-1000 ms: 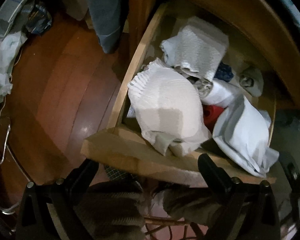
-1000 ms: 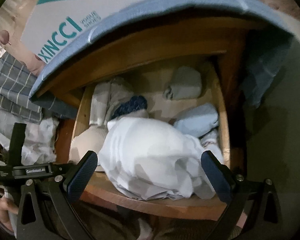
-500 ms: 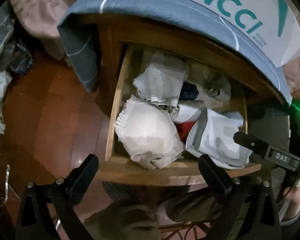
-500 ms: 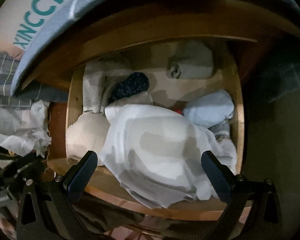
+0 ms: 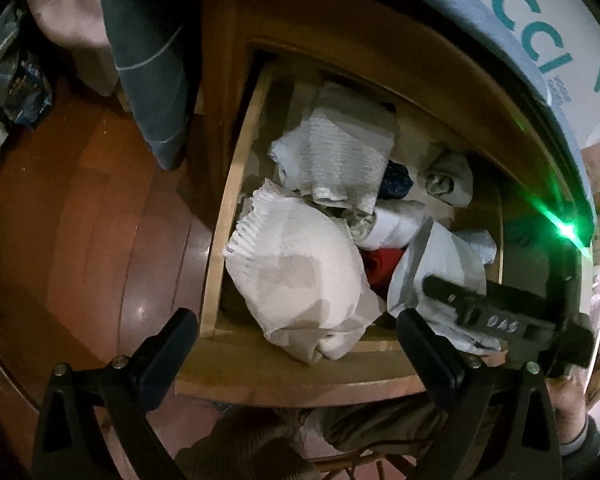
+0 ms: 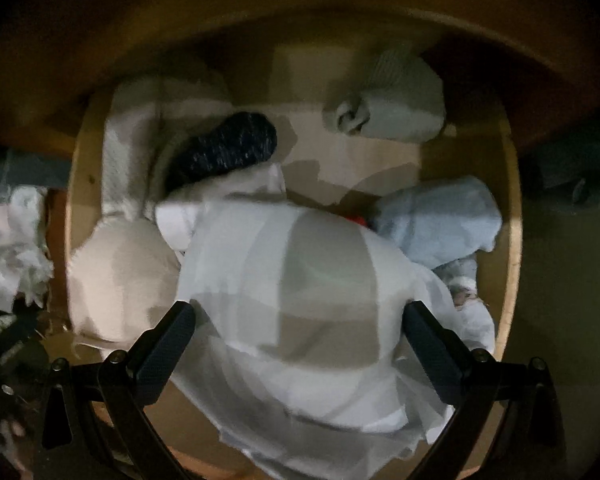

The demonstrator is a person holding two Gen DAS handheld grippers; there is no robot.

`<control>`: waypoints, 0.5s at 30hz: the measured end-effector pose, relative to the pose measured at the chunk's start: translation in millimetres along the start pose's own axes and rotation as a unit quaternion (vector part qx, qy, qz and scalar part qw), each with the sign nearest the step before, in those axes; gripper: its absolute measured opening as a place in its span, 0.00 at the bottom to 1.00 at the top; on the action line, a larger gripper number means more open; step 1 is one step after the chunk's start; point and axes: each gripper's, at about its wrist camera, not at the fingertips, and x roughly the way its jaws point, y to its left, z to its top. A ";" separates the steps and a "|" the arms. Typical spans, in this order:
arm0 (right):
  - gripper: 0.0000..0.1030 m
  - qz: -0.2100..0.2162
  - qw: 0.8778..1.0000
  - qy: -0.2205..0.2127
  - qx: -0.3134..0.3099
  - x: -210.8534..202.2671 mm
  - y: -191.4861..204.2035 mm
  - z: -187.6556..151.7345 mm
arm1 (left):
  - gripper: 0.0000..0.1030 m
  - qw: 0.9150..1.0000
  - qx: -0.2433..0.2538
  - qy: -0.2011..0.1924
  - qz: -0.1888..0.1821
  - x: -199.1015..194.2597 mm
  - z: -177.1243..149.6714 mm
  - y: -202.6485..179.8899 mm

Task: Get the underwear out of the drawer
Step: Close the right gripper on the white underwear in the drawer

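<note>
Right wrist view: drawer (image 6: 514, 216) open, right gripper (image 6: 298, 344) fingers spread over the white underwear (image 6: 300, 280) lying at the drawer's front edge, ungrasped; left gripper (image 5: 296, 352) fingers spread, empty; lift-out not yet done.

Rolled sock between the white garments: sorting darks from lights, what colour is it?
The rolled sock is dark navy flecked with white, clearest in the right wrist view.

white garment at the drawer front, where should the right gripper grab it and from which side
Grip the raised, rounded hump of the white garment, coming straight down from above. It bulges above the drawer rim between the open fingers of the right gripper, and its loose folds should pinch easily. Its lower edge drapes over the front board, so a frontal approach looks blocked.
</note>
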 end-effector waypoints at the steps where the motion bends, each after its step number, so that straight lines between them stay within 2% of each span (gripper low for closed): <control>1: 1.00 -0.008 1.000 0.004 -0.006 4.5 0.8 0.2 | 0.99 1.000 -0.001 0.001 -0.001 1.5 0.1 0.9; 6: 1.00 -0.032 0.999 0.032 -0.004 19.9 -8.1 3.6 | 0.99 1.000 -0.002 0.006 -0.001 5.4 -0.1 4.2; 11: 1.00 -0.016 0.999 0.048 0.007 26.5 -18.8 10.0 | 0.99 1.000 -0.007 0.011 -0.006 7.8 0.0 5.3; 13: 0.97 -0.011 0.999 0.046 0.002 26.6 -20.4 10.9 | 0.99 1.000 -0.010 0.010 -0.006 7.1 0.0 6.5; 15: 0.81 -0.004 0.999 0.045 0.000 21.6 -24.4 10.2 | 0.99 1.000 -0.013 0.009 -0.005 5.7 0.2 7.3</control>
